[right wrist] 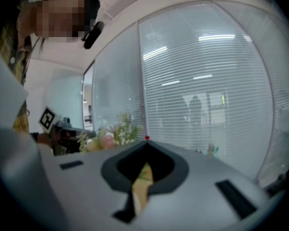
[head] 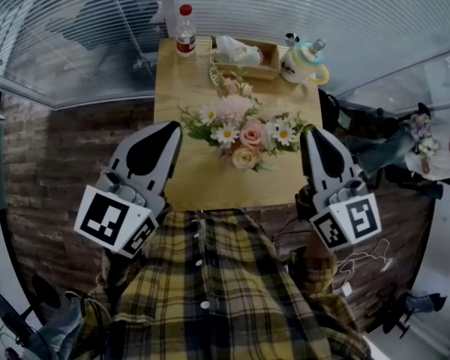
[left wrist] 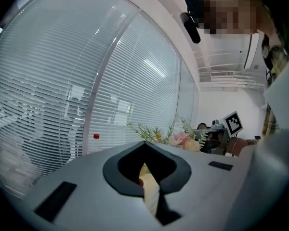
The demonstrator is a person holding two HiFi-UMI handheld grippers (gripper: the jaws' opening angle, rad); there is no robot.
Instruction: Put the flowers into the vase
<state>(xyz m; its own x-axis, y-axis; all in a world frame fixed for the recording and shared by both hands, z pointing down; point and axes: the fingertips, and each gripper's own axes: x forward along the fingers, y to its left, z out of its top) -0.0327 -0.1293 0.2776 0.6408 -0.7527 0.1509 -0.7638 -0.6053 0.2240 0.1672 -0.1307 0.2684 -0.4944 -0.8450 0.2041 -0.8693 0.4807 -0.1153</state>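
Head view: flowers (head: 244,130) in a loose bouquet, lying flat at the middle of the wooden bench (head: 210,190); daisies and pink and peach roses among green sprigs. Left tool (head: 169,130) just beside the bouquet on its left, right tool (head: 309,132) just beside it on its right, tips towards the far edge. Both sets of jaws closed tip to tip, nothing gripped. Along the far edge: red-capped bottle (head: 185,32), wooden tissue box (head: 244,57), pale jug with yellow handle (head: 304,62). Plaid shirt (head: 225,291) at the near edge. Left and right gripper views: blooms beyond the closed tips, slatted blinds (left wrist: 62,81) behind.
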